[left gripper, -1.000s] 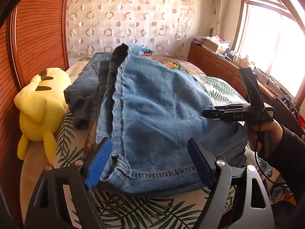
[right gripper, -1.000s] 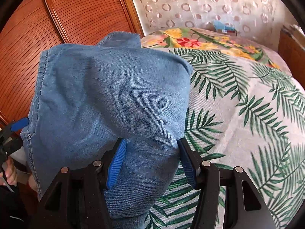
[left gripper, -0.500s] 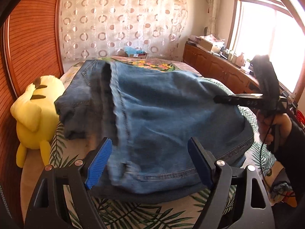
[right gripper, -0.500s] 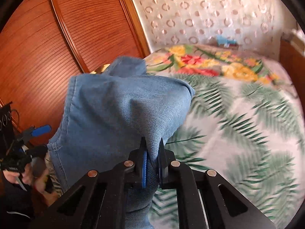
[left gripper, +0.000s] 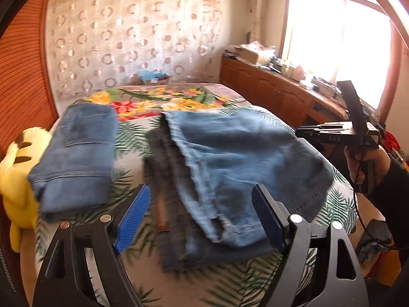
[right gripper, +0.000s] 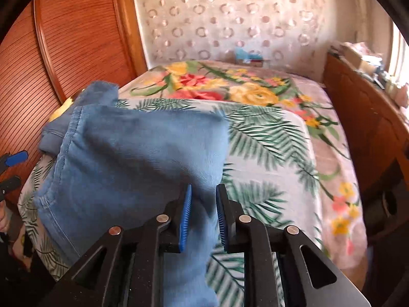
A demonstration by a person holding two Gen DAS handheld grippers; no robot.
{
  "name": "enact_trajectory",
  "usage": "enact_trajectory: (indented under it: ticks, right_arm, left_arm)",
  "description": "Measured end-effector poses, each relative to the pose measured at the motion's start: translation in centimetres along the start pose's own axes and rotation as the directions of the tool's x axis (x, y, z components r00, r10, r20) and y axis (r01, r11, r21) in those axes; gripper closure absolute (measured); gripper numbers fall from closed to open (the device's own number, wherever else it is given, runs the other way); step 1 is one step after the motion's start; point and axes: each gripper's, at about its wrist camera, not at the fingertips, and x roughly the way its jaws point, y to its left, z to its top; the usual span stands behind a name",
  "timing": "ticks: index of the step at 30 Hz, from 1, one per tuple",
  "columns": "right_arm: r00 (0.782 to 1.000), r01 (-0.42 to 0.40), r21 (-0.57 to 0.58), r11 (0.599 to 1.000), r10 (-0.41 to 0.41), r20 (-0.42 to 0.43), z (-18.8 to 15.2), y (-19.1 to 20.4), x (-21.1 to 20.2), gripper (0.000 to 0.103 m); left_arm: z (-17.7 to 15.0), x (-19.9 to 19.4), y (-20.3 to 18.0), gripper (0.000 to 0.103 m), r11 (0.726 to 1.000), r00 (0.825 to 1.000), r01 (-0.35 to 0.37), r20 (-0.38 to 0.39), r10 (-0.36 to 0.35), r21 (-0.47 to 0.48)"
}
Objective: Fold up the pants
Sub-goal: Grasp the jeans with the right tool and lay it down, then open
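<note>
The bed extends ahead of both grippers and serves as the folding surface. The pants lie on it, folded over, directly ahead of the left gripper and extending to its right; this gives both tools access to opposite edges. A second folded pair sits ahead-left, set apart, probably finished. A yellow plush lies at the far left. The left gripper stands wide, holding nothing, its pads above the hem. The right gripper is narrow, with a denim edge between its pads; whether it clamps the cloth cannot be determined.
</note>
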Motion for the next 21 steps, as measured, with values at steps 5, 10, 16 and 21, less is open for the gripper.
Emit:
enact_trajectory:
  ticks: [5, 10, 16, 21]
  right_arm:
    - [0.999, 0.030, -0.030, 0.999, -0.029, 0.041, -3.4, -0.2, -2.9, 0.069]
    - [0.997, 0.069, -0.037, 0.997, -0.069, 0.020, -7.3, -0.8, -4.4, 0.069]
    - [0.999, 0.049, -0.038, 0.998, -0.050, -0.013, -8.1, 1.1, -4.2, 0.069]
    - [0.999, 0.040, -0.083, 0.996, -0.040, -0.002, -7.9, 2.8, -3.5, 0.069]
  left_arm:
    - [-0.4, 2.3, -1.5, 0.021, 0.999, 0.998, 0.012, -0.055, -0.011, 0.033]
    - [-1.5, 3.9, -2.3, 0.021, 0.999, 0.994, -0.005, -0.107, 0.009, 0.034]
    - [-2.9, 5.9, -1.3, 0.021, 0.999, 0.985, -0.046, -0.167, 0.047, 0.014]
    - [-3.5, 6.4, -0.8, 0.020, 0.999, 0.984, -0.034, -0.177, 0.033, -0.003]
